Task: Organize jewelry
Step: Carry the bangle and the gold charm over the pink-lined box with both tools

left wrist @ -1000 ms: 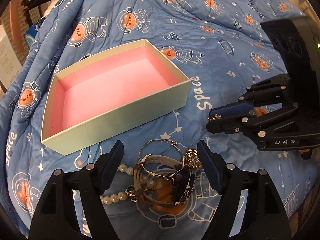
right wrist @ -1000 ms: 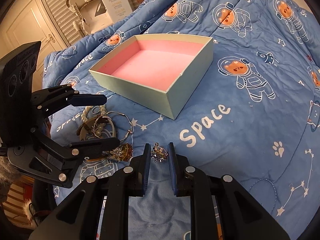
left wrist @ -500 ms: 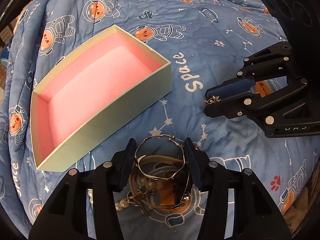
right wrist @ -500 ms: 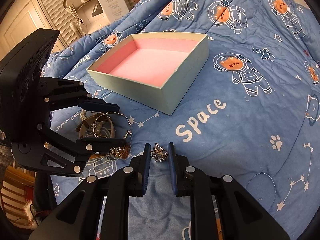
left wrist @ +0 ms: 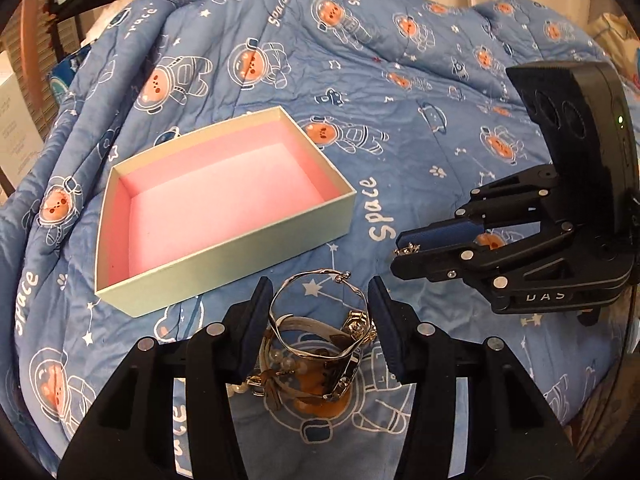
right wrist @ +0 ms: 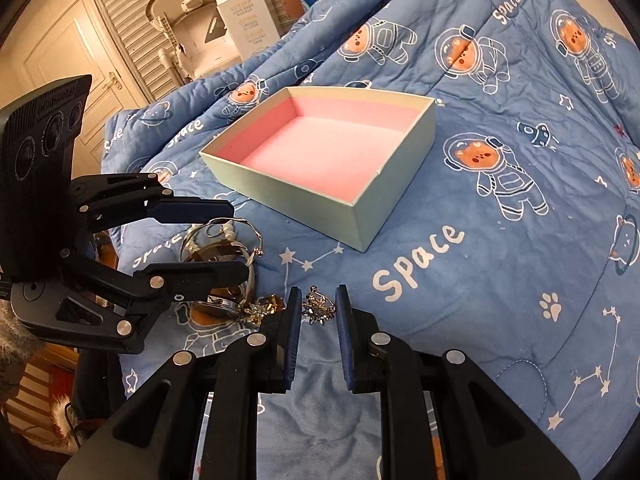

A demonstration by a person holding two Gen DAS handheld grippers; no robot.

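An open pale green box point(left wrist: 240, 256) with a pink lining point(right wrist: 320, 152) sits on the blue quilt. My left gripper point(left wrist: 318, 296) is closed around a silver bangle point(left wrist: 320, 276) at the top of a jewelry pile holding a strap bracelet, pearls and a gold ring point(left wrist: 358, 322). The bangle touches both pads. My right gripper point(right wrist: 318, 304) is shut on a small sparkly earring point(right wrist: 318, 307), just right of the pile point(right wrist: 224, 252). The earring also shows at the right gripper's tip in the left wrist view point(left wrist: 406, 249).
The blue astronaut quilt point(right wrist: 500, 260) covers the bed and rises in folds behind the box. A white carton point(right wrist: 246, 16) and louvered doors stand beyond the bed's far edge.
My left gripper has narrowed around the bangle and pulled back from the box. My right gripper keeps holding the earring and has barely moved.
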